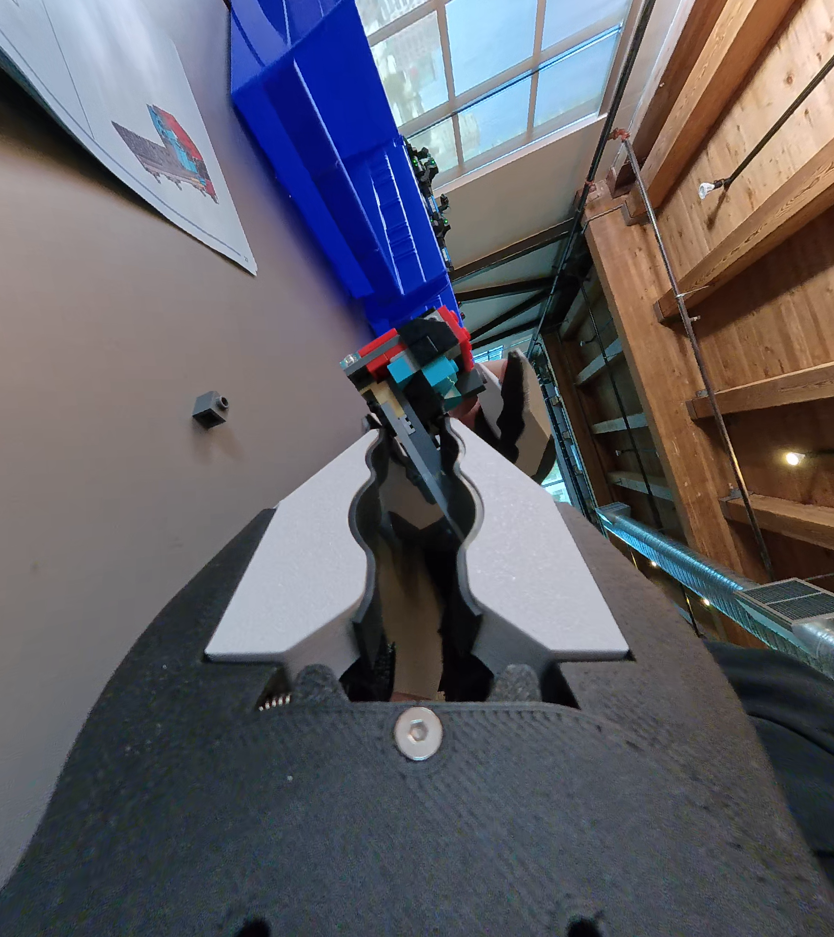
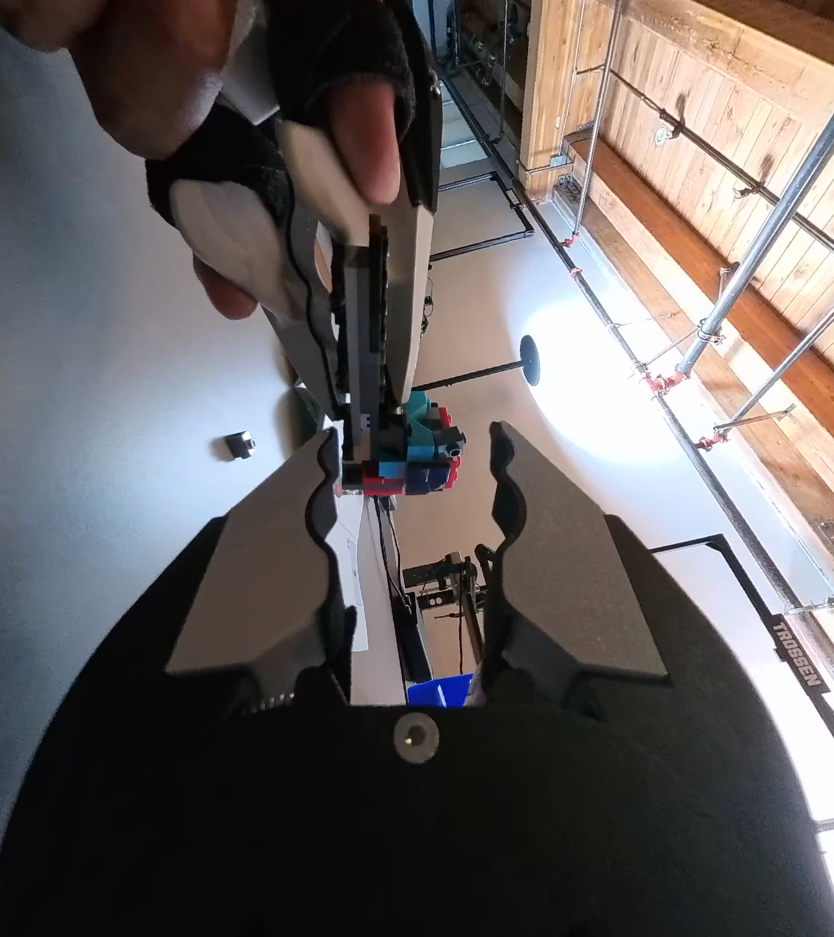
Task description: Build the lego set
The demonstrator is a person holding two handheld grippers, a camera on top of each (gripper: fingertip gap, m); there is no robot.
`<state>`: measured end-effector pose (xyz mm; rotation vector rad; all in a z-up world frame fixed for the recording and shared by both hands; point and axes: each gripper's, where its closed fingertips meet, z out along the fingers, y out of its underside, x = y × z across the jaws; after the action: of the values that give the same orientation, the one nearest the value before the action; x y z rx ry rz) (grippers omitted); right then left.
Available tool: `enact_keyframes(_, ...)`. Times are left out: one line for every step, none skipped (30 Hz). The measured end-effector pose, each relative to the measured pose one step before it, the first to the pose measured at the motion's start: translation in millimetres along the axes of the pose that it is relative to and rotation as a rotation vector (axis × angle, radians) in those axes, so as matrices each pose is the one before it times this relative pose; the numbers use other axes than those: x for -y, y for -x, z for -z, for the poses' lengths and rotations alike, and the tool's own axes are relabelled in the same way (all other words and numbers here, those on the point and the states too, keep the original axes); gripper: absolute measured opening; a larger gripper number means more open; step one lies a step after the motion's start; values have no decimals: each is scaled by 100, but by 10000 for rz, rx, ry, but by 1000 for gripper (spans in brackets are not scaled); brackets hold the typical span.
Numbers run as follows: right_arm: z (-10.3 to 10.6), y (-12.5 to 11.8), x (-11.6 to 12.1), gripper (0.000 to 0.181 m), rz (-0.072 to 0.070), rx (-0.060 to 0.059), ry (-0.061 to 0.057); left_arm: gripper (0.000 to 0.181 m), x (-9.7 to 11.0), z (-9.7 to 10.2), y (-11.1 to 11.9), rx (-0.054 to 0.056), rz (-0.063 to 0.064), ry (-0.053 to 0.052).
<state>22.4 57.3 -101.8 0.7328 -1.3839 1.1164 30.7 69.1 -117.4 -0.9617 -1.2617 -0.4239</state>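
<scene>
My left gripper is shut on the grey plate of a partly built lego model of red, teal, black and grey bricks, held up off the table. In the right wrist view the left gripper comes down from the top, held by a gloved hand, with the model at its tips. My right gripper is open, its fingers on either side of the model and not closed on it. One loose dark grey brick lies on the table; it also shows in the right wrist view.
An instruction sheet lies on the brown table. Blue bins stand behind it. Wooden beams, pipes and a window fill the background. A blue bin shows between my right fingers. Both grippers' tips are close together, under 4 cm apart.
</scene>
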Motion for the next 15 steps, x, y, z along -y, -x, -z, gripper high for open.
enact_keyframes(-8, 42, -16, 61, 3, 17, 5, 20, 7, 7, -2, -2, 2, -1)
enact_keyframes(-10, 34, -12, 61, 7, 14, 2, 20, 1, 0, -4, -3, 1, 0)
enact_keyframes(-4, 17, 11, 59, 15, 4, -2, 20, -7, 6, -2, 0, -2, 0)
enact_keyframes(-21, 20, -19, 57, 14, 4, 12, 20, 3, -13, -11, -3, -2, 2)
enact_keyframes(-10, 32, -42, 55, 18, 11, 18, 20, 0, 0, -19, -14, -2, 0)
enact_keyframes(-7, 33, -15, 54, 16, 9, 12, 20, 5, 7, -30, -26, 7, -2)
enact_keyframes(-16, 13, -12, 52, 26, -9, 11, 20, 13, 9, -37, -36, 17, -1)
enact_keyframes(-11, -10, -5, 51, 29, -18, 13, 20, 8, 14, -39, -34, 20, -3)
enact_keyframes(-14, -12, 1, 51, 12, -21, 11, 20, 16, 6, -10, -23, 18, -6)
enact_keyframes(-16, -16, 2, 51, -7, -11, 5, 20, 10, 17, -12, -12, 8, -7)
enact_keyframes(-15, -15, -18, 51, -18, -12, 4, 20, -3, 2, -10, -8, -1, 2)
enact_keyframes(-9, -27, -34, 51, -33, -5, 10, 20, -8, -3, -24, -7, -10, 7)
enact_keyframes(9, -32, -40, 51, -38, -2, 11, 20, -11, -17, -11, -7, -13, 8)
enact_keyframes(1, -34, -37, 51, -26, -1, 20, 20, -21, -19, -31, -10, -11, 8)
enact_keyframes(-17, -16, -108, 51, 3, -3, 56, 19, 7, -2, -47, -31, -8, -3)
